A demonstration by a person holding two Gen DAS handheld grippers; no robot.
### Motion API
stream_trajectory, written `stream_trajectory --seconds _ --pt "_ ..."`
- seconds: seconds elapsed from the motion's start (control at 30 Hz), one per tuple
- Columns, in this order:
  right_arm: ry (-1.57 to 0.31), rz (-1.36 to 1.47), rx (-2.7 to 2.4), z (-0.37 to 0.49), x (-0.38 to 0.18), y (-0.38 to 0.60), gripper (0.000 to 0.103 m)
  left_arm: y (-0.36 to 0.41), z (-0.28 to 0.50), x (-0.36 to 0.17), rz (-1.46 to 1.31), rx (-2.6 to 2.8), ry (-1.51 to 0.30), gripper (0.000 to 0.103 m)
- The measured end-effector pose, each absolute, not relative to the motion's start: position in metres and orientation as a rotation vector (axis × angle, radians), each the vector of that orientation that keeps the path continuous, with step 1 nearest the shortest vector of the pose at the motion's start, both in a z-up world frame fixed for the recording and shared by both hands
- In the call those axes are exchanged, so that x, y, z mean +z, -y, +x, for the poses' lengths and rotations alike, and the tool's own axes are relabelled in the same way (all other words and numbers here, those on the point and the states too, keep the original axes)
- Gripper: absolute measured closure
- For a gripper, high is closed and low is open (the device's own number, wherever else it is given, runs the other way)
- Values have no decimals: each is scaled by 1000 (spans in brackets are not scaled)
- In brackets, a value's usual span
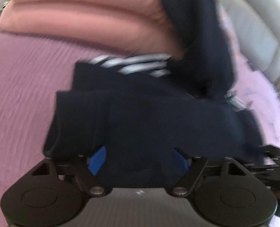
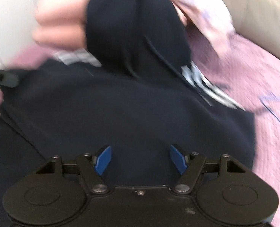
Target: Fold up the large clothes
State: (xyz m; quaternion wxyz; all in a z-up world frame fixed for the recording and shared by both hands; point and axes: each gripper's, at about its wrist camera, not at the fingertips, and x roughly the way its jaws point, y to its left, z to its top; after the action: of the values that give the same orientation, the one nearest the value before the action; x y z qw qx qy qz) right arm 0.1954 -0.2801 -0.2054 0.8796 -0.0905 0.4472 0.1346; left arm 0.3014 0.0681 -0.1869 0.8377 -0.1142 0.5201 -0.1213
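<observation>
A dark navy garment (image 1: 149, 117) with white stripes (image 1: 136, 64) lies bunched on a pink bed sheet (image 1: 22, 94). One part of it (image 1: 196, 37) rises toward the top of the left wrist view. My left gripper (image 1: 139, 161) hovers low over the near edge of the cloth. Its blue pads stand wide apart, and the fabric spreads under and past both of them. My right gripper (image 2: 141, 159) is open over the same garment (image 2: 121, 104), with dark cloth below its pads. A raised fold (image 2: 132, 28) stands ahead of it. Both views are blurred.
A folded pink quilt (image 1: 83, 19) is stacked at the far side of the bed. A pale padded headboard (image 1: 263, 37) curves round on the right. A pink pillow (image 2: 196, 9) leans on the beige padding (image 2: 263, 9). A black finger of the left gripper (image 2: 5, 79) shows at the left edge.
</observation>
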Motion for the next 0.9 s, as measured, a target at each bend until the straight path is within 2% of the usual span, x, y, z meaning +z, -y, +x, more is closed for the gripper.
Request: stream_trajectory --seconds 0.07,0.13,0.3,0.37,0.43,0.53,0.6,0.9 --pt "-896 -194 276 185 -209 293 20 -77 302 -188 -256 -278 -1100 39" --pt "-879 -238 246 173 -207 301 20 -85 300 -186 -255 -257 -1120 55" --pt "-915 -184 170 169 -203 335 19 -93 304 -188 -275 -251 -1148 60" --pt "-959 -167 169 176 -198 340 20 -87 303 -179 -272 -237 -1177 55" --pt "-1003 -175 153 187 -182 332 20 -84 302 -170 -302 -261 -1219 29" --pt "-918 -136 267 209 -149 316 20 -83 293 -147 -321 -308 -1199 6" --pt "-858 -109 335 232 -126 301 20 -79 290 -138 -269 -283 -1208 3" --pt "-650 -34 448 363 -74 236 20 -88 285 -124 -227 -254 -1204 6"
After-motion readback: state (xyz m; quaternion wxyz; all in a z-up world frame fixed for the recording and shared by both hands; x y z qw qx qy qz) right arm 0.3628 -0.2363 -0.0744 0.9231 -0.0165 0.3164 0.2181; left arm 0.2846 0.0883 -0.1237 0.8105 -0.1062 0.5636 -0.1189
